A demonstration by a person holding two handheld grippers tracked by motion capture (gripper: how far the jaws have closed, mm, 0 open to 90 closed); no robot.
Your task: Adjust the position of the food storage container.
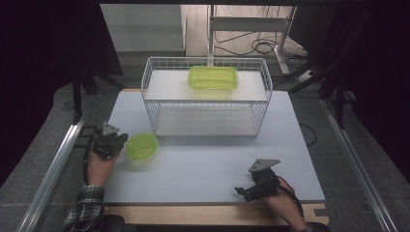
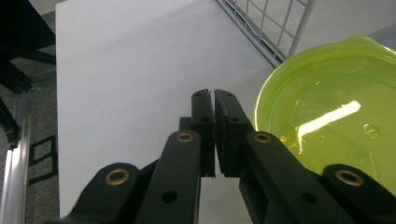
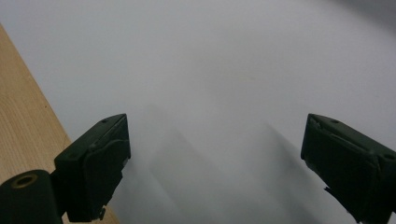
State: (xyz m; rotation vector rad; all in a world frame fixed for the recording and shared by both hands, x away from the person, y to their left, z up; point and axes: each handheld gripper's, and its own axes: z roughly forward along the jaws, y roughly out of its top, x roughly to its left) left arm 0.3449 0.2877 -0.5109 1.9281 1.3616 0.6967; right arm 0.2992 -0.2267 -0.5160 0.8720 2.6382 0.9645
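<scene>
Trouble, if it comes, starts at the near left of the white table, where the left gripper sits just beside a round lime-green plastic bowl, its black jaws drawn together on nothing. Seen from the high view, the bowl stands alone in front of a white wire basket rack, on whose upper shelf at the far side rests a rectangular green container. At the near right, well apart from both, the right gripper lies low by the wooden table edge.

From the left gripper view, the left gripper points past the bowl, which lies to the right of the closed jaws; whether the rim touches the gripper's side cannot be told. A forward push with the jaws still together would likely nudge the light bowl sideways towards the rack's wire wall, rather than catch its rim.

From the right gripper view, the right gripper hangs over bare table with its jaws wide apart and nothing between them, the wooden strip at the left. Resting so near that edge, it is poorly placed to steady the bowl should it slide or tip.
</scene>
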